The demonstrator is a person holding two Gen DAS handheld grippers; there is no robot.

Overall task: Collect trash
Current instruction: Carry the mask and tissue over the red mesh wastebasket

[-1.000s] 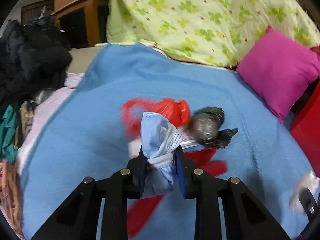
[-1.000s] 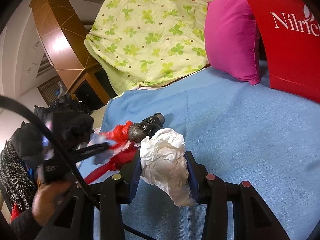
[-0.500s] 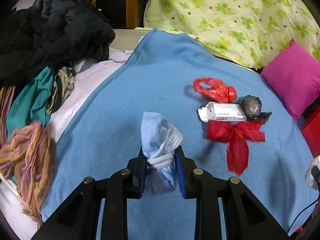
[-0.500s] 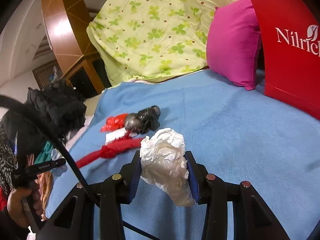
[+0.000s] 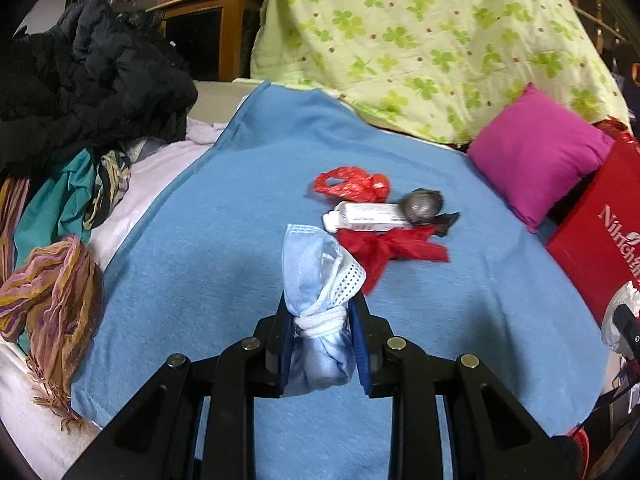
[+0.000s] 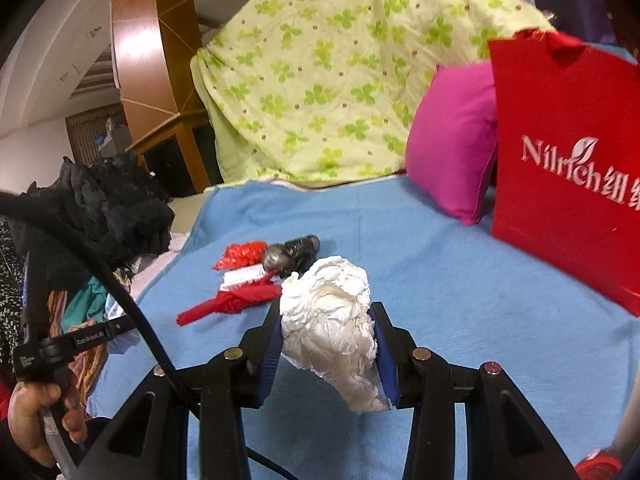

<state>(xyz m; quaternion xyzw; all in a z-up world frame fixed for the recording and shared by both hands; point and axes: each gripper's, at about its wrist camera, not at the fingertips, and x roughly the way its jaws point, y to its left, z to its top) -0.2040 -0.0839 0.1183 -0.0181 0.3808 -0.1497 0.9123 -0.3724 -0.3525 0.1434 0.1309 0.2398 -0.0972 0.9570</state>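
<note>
Both grippers clenched trash — left gripper (image 5: pixel 320 344) the face mask (image 5: pixel 316 280), right gripper (image 6: pixel 326 344) the crumpled paper (image 6: pixel 332 320) — newly lifted clear of the bed (image 5: pixel 200 240); bagging comes next.

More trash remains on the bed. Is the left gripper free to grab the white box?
Probably not: the left gripper is shut on a face mask, though nothing blocks the white box.

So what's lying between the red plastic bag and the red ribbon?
A white box lies between the red plastic bag and the red ribbon, with a grey ball at its end. The left wrist view shows it best.
</note>
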